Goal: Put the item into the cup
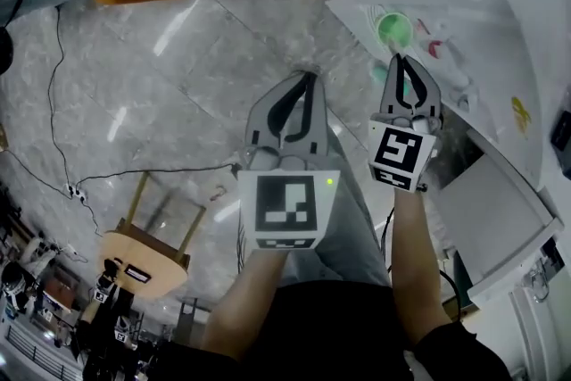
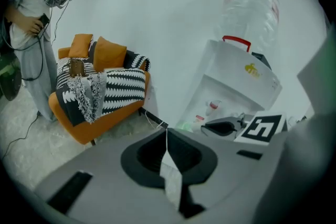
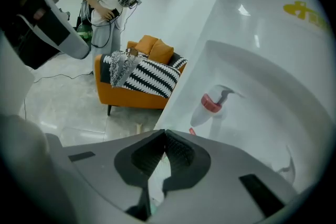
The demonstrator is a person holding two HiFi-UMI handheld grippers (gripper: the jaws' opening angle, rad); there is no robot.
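While the left gripper is pinching a thin white item, possibly a tea bag, the right gripper is hovering with jaws together, seemingly empty, near the green cup in the water dispenser. Carrying step is going on; the next move is calling for centring the item over the cup mouth. Cup interior is blurring out.

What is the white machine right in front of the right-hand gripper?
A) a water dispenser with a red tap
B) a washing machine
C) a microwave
A: the right gripper view shows a water dispenser with a red tap just beyond the right gripper.
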